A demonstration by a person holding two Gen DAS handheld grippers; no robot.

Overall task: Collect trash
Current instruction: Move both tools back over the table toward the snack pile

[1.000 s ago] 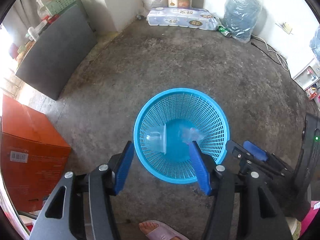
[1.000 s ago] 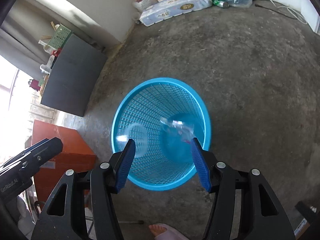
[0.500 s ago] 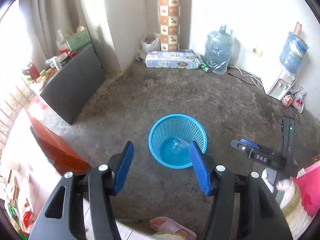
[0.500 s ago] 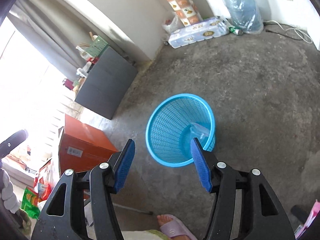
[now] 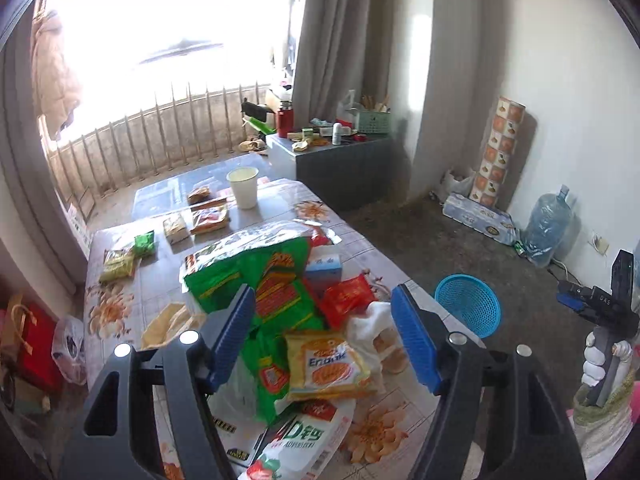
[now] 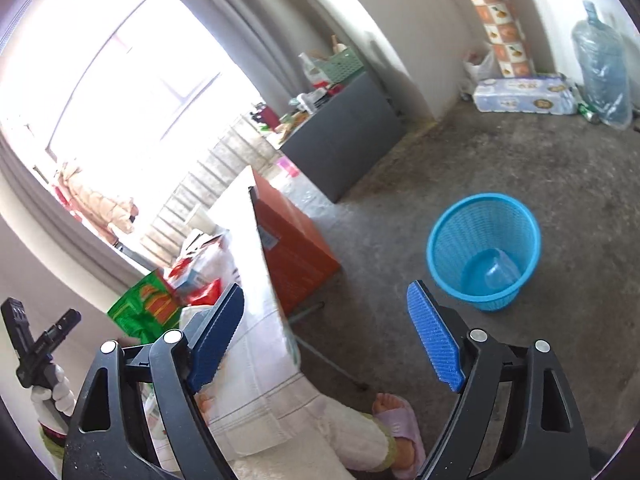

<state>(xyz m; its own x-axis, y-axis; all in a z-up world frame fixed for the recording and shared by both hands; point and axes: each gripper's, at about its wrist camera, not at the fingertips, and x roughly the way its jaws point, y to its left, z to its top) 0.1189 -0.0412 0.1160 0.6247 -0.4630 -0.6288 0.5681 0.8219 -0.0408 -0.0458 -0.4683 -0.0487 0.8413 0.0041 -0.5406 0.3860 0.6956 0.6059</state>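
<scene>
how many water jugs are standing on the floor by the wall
1: the water jug stands on the concrete floor at the far wall, beside the pack of paper rolls. Others may be out of view.

This is a room in somebody's home — plain and lived in. The worktop point(image 5: 120, 304) wears a flowery cloth and is piled with snack packets point(image 5: 276, 280) and a paper cup point(image 5: 243, 187). Long grey curtains point(image 5: 344, 36) hang by a bright window. On the rough grey floor point(image 6: 520, 152) sit a big water bottle point(image 6: 602, 68), a pack of toilet rolls point(image 6: 524, 98) and a blue basket point(image 6: 484, 236).
</scene>
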